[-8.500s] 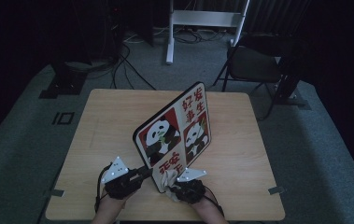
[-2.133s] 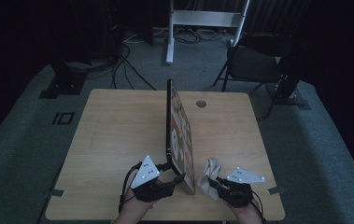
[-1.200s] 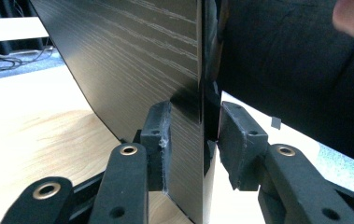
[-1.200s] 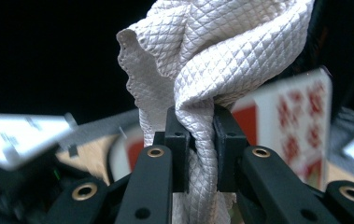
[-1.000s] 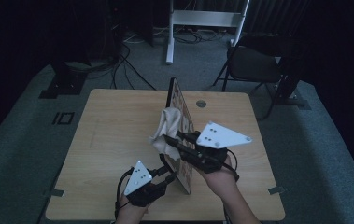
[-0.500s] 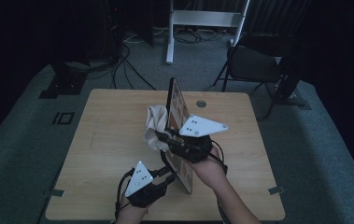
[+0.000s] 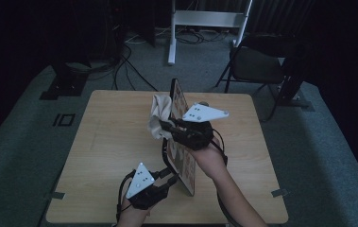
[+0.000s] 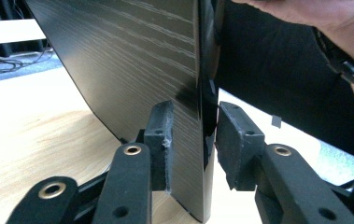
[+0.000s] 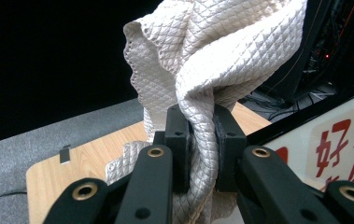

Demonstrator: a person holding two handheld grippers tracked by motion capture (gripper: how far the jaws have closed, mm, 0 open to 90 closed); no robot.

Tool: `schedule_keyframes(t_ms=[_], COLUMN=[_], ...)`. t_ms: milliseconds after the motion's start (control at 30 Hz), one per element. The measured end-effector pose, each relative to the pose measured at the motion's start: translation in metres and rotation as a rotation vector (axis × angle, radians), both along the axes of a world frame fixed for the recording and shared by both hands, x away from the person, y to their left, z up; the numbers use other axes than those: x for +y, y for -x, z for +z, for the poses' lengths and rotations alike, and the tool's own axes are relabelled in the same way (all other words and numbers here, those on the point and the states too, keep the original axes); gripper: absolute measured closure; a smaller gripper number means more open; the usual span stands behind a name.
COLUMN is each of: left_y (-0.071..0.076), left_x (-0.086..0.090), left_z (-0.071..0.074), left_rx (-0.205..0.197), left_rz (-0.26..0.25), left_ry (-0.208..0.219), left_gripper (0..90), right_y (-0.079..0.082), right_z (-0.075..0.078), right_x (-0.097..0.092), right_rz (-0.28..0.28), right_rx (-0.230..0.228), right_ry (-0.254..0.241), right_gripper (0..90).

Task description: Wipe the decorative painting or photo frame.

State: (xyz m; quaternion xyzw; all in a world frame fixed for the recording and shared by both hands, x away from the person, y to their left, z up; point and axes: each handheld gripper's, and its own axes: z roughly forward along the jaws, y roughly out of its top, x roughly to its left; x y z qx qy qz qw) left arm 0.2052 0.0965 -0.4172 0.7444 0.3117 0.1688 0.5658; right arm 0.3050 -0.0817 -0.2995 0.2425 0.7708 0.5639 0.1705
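While standing on edge w/ long axis running front-to-back, board (image 7: 182, 142) being clamped by left gripper (image 8: 191, 140); right gripper (image 9: 196, 135) pinching cloth (image 9: 221, 56) tight.

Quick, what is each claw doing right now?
Left gripper: shut on the edge of the upright panda board.
Right gripper: shut on the white quilted cloth.

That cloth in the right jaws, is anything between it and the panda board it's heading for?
Nothing visible stands between them. The cloth, pinched in the right gripper, hangs at the top edge of the upright board, on its left side. The left gripper clamps the board's near bottom corner, well below the cloth.
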Motion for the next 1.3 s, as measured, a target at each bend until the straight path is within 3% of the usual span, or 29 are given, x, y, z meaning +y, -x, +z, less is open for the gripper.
schedule_keyframes(t_ms=[600, 867, 1133, 1300], left_y=[-0.003, -0.004, -0.005, -0.006], left_x=[0.002, 0.004, 0.006, 0.005], left_z=[0.000, 0.001, 0.002, 0.001], left_rx=[0.004, 0.005, 0.005, 0.008], left_rz=[0.001, 0.005, 0.005, 0.001], left_ry=[0.005, 0.008, 0.010, 0.010], left_gripper=[65.7, 65.2, 65.1, 65.1], right_y=[-0.062, -0.088, -0.116, -0.133], right_z=[0.007, 0.006, 0.010, 0.014], right_x=[-0.002, -0.006, -0.013, -0.018], right_rz=[-0.076, -0.103, -0.169, -0.209], right_rx=[0.030, 0.061, 0.066, 0.086], right_ry=[0.029, -0.008, 0.006, 0.040], right_gripper=[79.1, 78.9, 78.9, 78.8])
